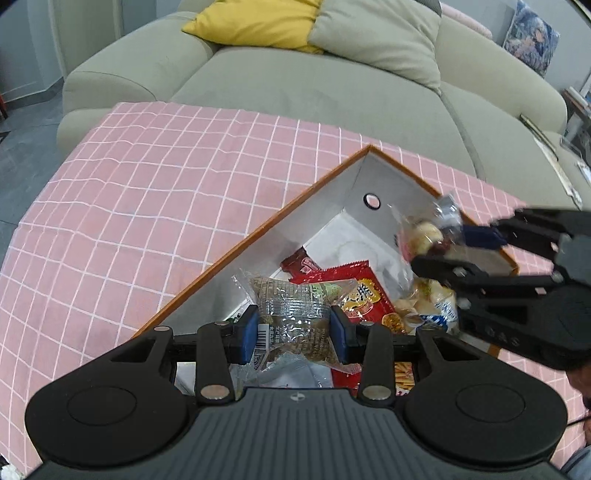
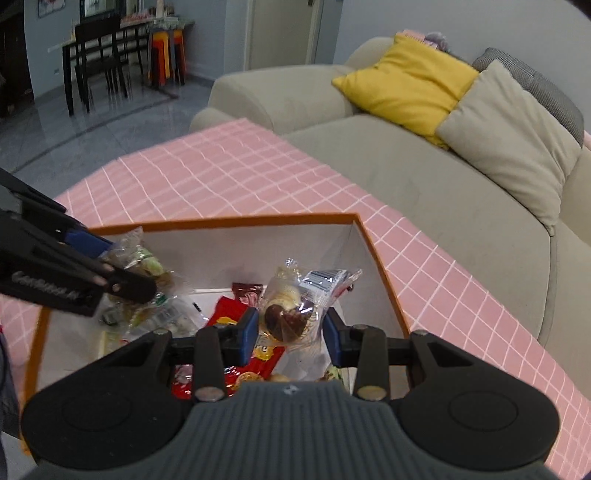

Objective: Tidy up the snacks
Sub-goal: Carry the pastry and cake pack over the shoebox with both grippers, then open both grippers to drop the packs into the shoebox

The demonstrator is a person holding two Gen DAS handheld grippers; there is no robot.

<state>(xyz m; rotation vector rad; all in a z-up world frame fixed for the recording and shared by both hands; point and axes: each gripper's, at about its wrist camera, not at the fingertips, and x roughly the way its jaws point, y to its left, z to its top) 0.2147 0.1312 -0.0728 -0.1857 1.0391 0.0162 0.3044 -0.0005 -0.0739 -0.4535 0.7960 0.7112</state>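
An orange-rimmed box (image 1: pixel 258 230) with white inner walls stands on the pink checked tablecloth and holds several snack packets. My left gripper (image 1: pixel 293 332) hangs over its near side, shut on a clear-wrapped brown and green snack (image 1: pixel 295 314). My right gripper (image 2: pixel 290 326) is over the same box (image 2: pixel 373 254), shut on a clear-wrapped chocolate-dipped pastry (image 2: pixel 286 314). In the left wrist view the right gripper (image 1: pixel 447 247) comes in from the right with that pastry (image 1: pixel 424 232). A red packet (image 1: pixel 354 291) lies on the box floor below both.
A beige sofa (image 1: pixel 332 96) with a yellow cushion (image 1: pixel 255 22) runs along the table's far side. Bare pink tablecloth (image 1: pixel 129 192) spreads left of the box. Dark dining chairs (image 2: pixel 99 55) and orange stools (image 2: pixel 166 51) stand across the grey floor.
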